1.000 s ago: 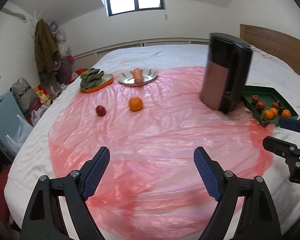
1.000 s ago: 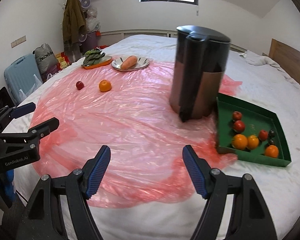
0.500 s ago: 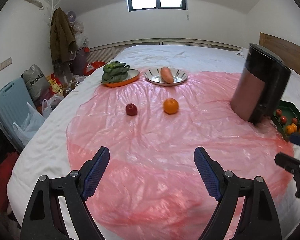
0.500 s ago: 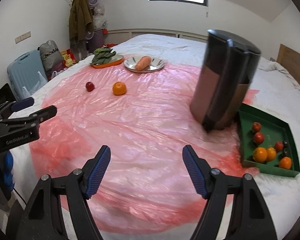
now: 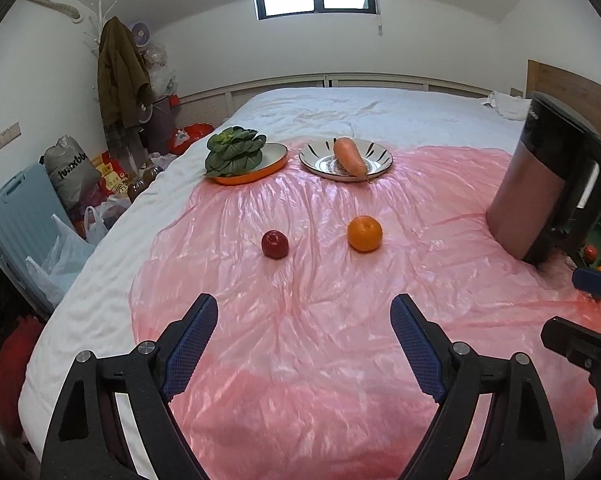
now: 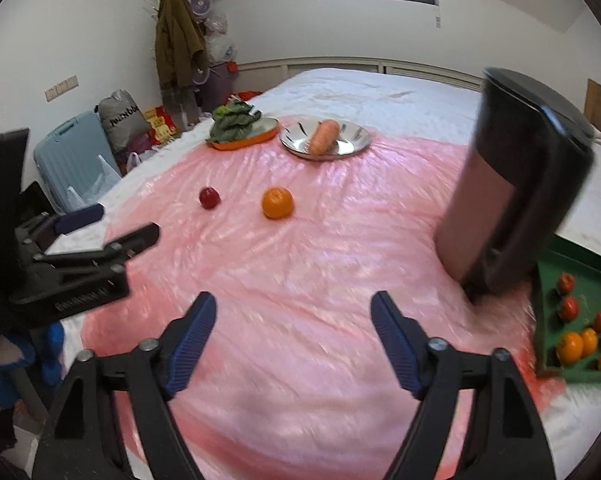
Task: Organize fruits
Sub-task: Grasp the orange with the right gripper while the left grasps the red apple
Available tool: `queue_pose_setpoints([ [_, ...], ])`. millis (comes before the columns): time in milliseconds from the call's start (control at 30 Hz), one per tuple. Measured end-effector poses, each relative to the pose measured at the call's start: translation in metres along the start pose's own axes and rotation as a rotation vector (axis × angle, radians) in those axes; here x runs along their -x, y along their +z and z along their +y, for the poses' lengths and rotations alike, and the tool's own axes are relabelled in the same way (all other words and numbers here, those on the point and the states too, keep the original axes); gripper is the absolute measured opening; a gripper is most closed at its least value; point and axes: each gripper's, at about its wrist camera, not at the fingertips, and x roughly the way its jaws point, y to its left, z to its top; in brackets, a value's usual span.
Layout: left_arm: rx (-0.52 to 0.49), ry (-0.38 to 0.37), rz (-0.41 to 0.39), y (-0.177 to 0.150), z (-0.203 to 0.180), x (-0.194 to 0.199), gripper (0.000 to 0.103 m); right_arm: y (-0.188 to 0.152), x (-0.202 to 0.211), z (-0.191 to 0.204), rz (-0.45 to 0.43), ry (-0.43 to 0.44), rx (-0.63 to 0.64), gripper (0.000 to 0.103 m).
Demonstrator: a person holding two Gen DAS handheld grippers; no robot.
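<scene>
Left tool (image 5: 303,344) stands wide and empty above the crinkled pink plastic sheet (image 5: 320,360) spread over the white bed (image 5: 340,104). Right tool (image 6: 293,340) likewise wide, nothing between its pads.

Loose fruit on the sheet: 1 dark red apple (image 5: 274,244) and 1 round orange (image 5: 364,233), apart from each other, both ahead of the tools with open sheet between.

Tall black and copper jug (image 6: 512,200) stands at the right, directly in front of the green tray (image 6: 572,376), which holds several small red and orange fruits.

Beyond: orange-rimmed dish of leafy greens (image 5: 236,156) and a striped plate carrying 1 carrot (image 5: 350,156).
</scene>
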Motion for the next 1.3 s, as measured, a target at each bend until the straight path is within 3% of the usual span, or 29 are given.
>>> queue_pose_setpoints([
  [400,0.023,-0.01,0.033,0.012,0.013,-0.038,0.085,0.042,-0.048,0.011,-0.002,0.027,0.012,0.103],
  [700,0.075,-0.113,0.046,0.016,0.042,-0.069,0.083,0.064,-0.101,0.012,0.037,0.083,0.037,0.103],
  [833,0.081,-0.165,0.065,0.021,0.049,-0.087,0.071,0.07,-0.125,0.011,0.057,0.102,0.042,0.103],
  [1300,0.043,-0.165,0.15,0.031,0.045,-0.152,0.04,0.092,-0.2,0.005,0.127,0.134,0.041,0.103],
])
